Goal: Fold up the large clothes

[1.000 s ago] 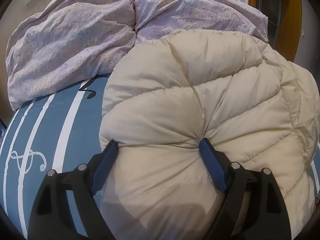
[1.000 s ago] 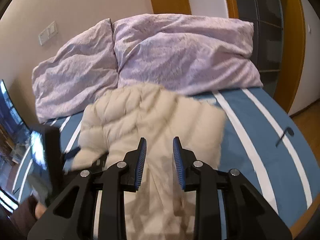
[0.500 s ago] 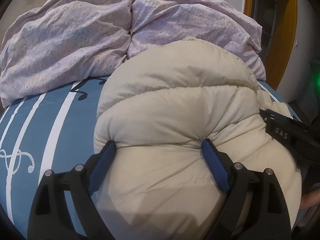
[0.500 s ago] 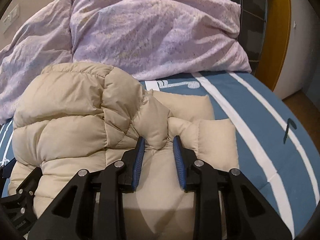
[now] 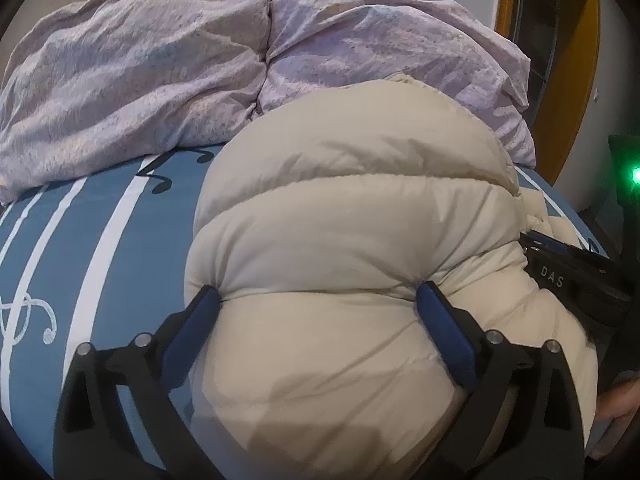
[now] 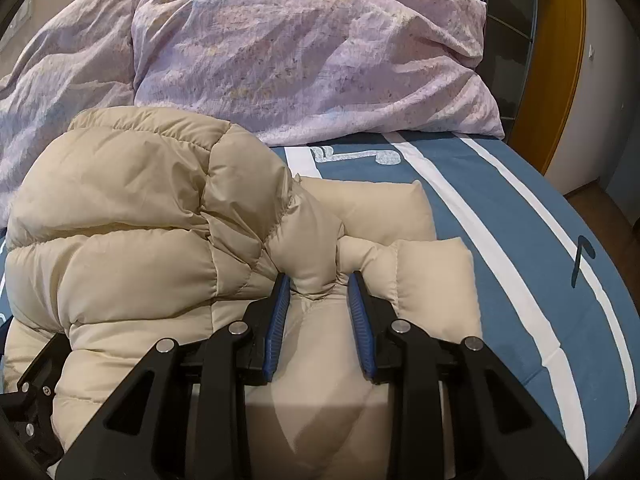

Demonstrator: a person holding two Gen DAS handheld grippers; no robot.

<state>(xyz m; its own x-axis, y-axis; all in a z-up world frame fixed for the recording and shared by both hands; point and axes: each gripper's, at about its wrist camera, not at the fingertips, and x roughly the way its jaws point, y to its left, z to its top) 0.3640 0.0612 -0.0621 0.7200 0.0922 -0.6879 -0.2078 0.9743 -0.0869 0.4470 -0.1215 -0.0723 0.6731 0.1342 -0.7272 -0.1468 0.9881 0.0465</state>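
Note:
A cream puffer jacket [image 5: 352, 216] lies bunched and folded over on the blue striped bed [image 5: 80, 248]. My left gripper [image 5: 318, 298] has its jaws wide apart with a thick fold of the jacket pressed between them. My right gripper [image 6: 318, 280] is shut on a narrower pinch of the jacket [image 6: 132, 216] near its right side, with a folded sleeve [image 6: 432, 276] beside it. The right gripper also shows in the left wrist view [image 5: 568, 280], resting against the jacket's right edge.
Two lilac pillows [image 6: 304, 52] lie against the wall behind the jacket. An orange door frame [image 6: 556, 60] and wooden floor stand to the right of the bed. The bed's right edge [image 6: 600, 280] curves close by.
Both grippers have carried the jacket's near part forward and down over itself, toward the pillows. The jacket now sits lower and more bunched; the right gripper has come close beside the left.

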